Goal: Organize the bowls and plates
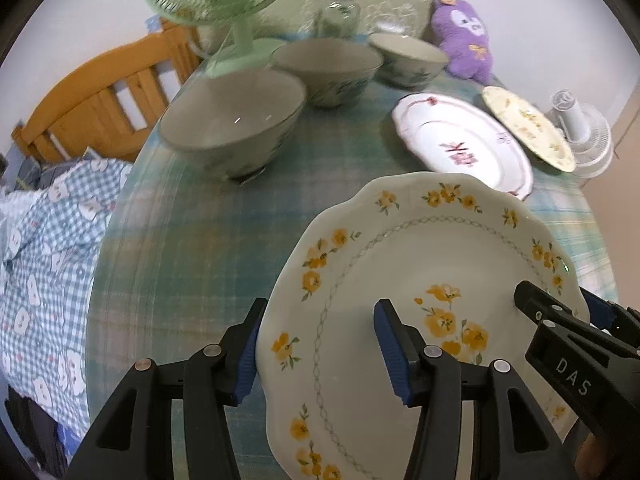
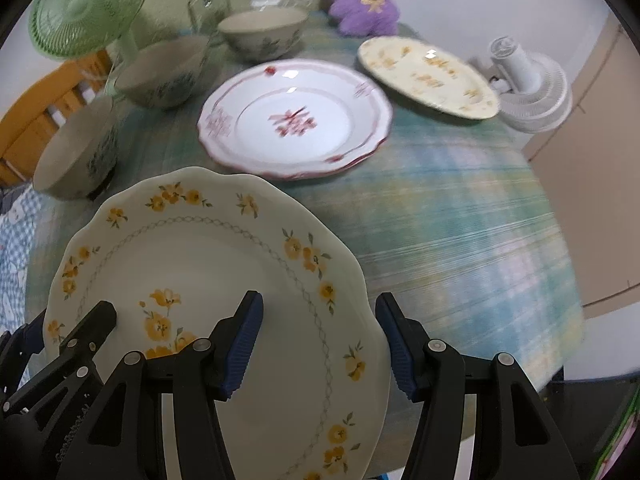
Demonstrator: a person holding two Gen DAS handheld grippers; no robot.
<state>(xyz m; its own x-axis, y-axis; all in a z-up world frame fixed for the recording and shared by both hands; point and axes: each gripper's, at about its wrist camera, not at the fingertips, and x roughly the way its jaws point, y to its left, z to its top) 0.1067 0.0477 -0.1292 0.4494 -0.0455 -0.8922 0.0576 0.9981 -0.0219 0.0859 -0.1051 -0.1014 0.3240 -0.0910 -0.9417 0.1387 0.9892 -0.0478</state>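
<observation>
Left wrist view: left gripper (image 1: 318,350) angled steeply down, jaws clamping the left rim of the glossy scalloped yellow-flowered plate (image 1: 420,280); three bowls (image 1: 236,116) lie beyond on the plaid tablecloth (image 1: 192,240).

Right wrist view: right gripper (image 2: 320,346) angled down, jaws clamping the plate's (image 2: 208,264) right rim; red-trimmed plate (image 2: 296,120) ahead.

"DAS" stands on the right hand-held gripper (image 1: 560,312).
</observation>
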